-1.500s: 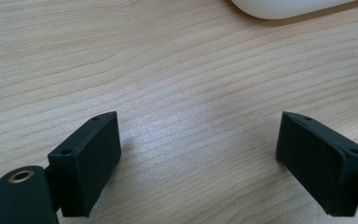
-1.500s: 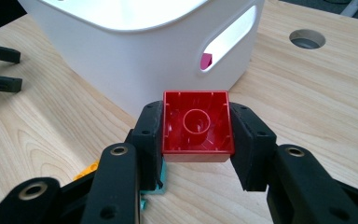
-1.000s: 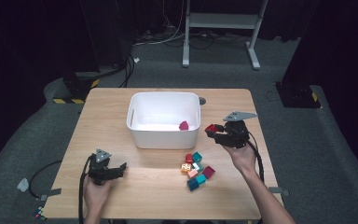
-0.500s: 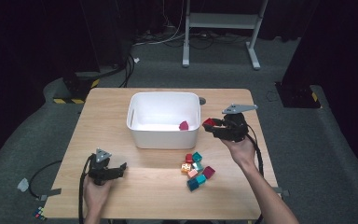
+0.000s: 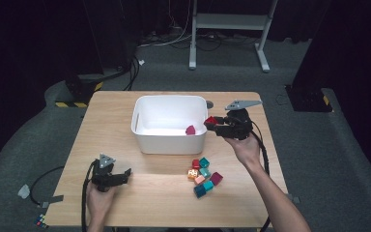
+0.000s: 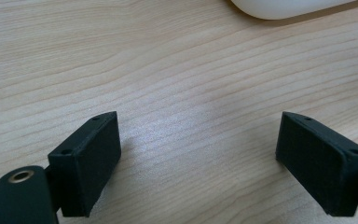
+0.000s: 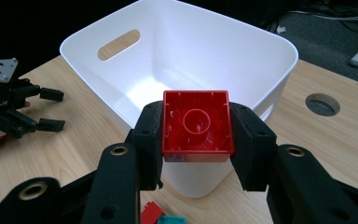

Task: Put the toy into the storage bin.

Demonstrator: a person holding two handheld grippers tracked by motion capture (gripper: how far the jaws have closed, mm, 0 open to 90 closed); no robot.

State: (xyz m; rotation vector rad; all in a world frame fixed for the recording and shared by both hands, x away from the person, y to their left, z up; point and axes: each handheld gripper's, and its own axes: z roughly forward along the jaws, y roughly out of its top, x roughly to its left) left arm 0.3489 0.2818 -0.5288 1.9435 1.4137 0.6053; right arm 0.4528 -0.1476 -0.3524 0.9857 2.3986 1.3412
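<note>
Squarely clamped: red block (image 7: 196, 122) between right tongs (image 7: 196, 140), apparently over bin (image 7: 261, 42) rim.

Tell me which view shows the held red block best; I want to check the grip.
The right gripper view: the red block sits close up, clamped between both jaws. The high view shows it small at the right gripper, beside the white bin.

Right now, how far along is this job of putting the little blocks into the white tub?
Early on. One dark pink block already lies in the white plastic tub. The right gripper holds a red hollow square block at the tub's rim, not yet dropped. A cluster of coloured blocks waits on the wooden table. The left gripper rests open.
</note>
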